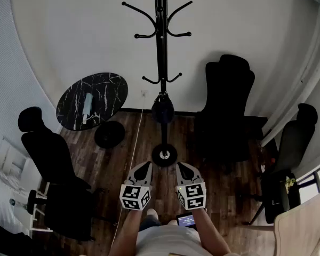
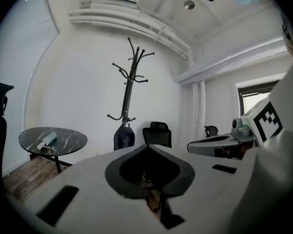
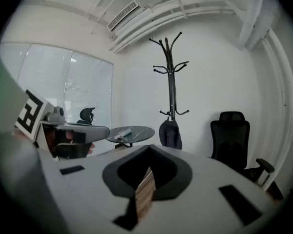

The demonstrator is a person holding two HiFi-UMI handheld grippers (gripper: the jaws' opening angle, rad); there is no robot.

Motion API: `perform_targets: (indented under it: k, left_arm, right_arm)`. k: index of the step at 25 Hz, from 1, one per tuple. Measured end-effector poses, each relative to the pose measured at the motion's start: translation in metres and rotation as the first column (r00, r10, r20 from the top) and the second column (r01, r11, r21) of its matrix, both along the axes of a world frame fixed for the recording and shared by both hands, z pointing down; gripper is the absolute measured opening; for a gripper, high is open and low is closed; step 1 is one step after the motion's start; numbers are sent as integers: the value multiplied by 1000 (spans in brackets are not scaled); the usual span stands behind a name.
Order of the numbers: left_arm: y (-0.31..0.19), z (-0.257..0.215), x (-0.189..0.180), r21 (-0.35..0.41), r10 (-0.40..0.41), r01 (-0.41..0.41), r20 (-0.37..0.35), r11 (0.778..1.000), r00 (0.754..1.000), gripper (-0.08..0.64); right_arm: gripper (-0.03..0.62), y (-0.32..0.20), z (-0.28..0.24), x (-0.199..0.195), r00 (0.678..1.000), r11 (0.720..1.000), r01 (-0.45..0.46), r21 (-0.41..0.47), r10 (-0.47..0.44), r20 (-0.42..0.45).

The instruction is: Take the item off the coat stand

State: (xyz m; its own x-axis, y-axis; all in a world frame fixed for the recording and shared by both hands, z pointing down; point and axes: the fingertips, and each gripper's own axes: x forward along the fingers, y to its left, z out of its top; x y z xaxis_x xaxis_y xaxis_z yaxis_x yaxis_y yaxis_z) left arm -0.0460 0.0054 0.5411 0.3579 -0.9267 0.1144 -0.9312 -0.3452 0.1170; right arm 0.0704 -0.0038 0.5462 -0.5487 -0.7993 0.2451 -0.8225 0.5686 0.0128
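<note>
A tall black coat stand (image 1: 160,47) rises from a round base (image 1: 164,154) on the wood floor, against the white wall. A dark bag (image 1: 162,110) hangs low on its pole, under the lowest hooks; the upper hooks are bare. The stand (image 2: 130,82) and bag (image 2: 123,137) also show in the left gripper view, and the stand (image 3: 172,72) and bag (image 3: 170,134) in the right gripper view, both some way ahead. My left gripper (image 1: 144,166) and right gripper (image 1: 180,166) are side by side just short of the base, both shut and empty.
A round black marble table (image 1: 104,84) with a pale rolled object (image 1: 87,102) stands left of the stand, and a black disc (image 1: 109,134) lies on the floor by it. Black office chairs sit at left (image 1: 48,148), right of the stand (image 1: 229,105) and far right (image 1: 293,143).
</note>
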Motion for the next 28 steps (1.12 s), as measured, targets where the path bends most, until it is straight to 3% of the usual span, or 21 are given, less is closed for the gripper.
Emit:
perform_targets:
  k: [7, 11, 16, 28]
  left_arm:
    - [-3, 2, -3, -8, 1, -1, -3, 1000, 1000, 20]
    - [-1, 3, -1, -10, 0, 0, 0, 1000, 1000, 20]
    - [2, 1, 4, -17, 12, -12, 8, 1000, 1000, 20]
    - [-13, -1, -1, -21, -12, 12, 11, 1000, 1000, 20]
  right_arm:
    - [11, -4, -5, 4, 1000, 999, -19, 30, 19, -3]
    - [11, -3, -2, 9, 1000, 1000, -19, 20, 19, 4]
    - [12, 0, -6, 16, 997, 1000, -25, 12, 24, 74]
    - [12, -23, 4, 15, 997, 1000, -10, -18, 11, 80]
